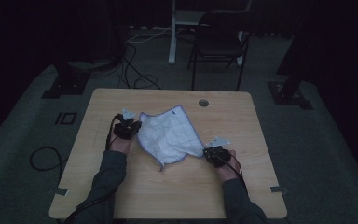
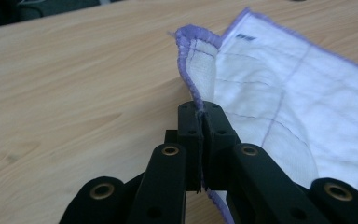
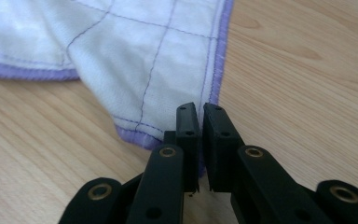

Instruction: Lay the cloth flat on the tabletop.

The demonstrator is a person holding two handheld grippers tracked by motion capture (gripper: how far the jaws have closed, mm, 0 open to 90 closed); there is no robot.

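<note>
On the table [image 1: 121,186], both tools pinch the cloth's [image 1: 168,133] edges.

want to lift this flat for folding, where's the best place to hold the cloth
By its purple hemmed corners, from opposite sides. The cloth lies thin and limp on the table, so only edges pinch. The left gripper and right gripper are already shut there.

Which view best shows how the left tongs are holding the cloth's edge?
The left gripper view: the left tongs are shut on the purple hem of the cloth, which stands up between the jaws. The high view shows that grip small and dim at the cloth's left side. The right gripper view shows the opposite corner.
</note>
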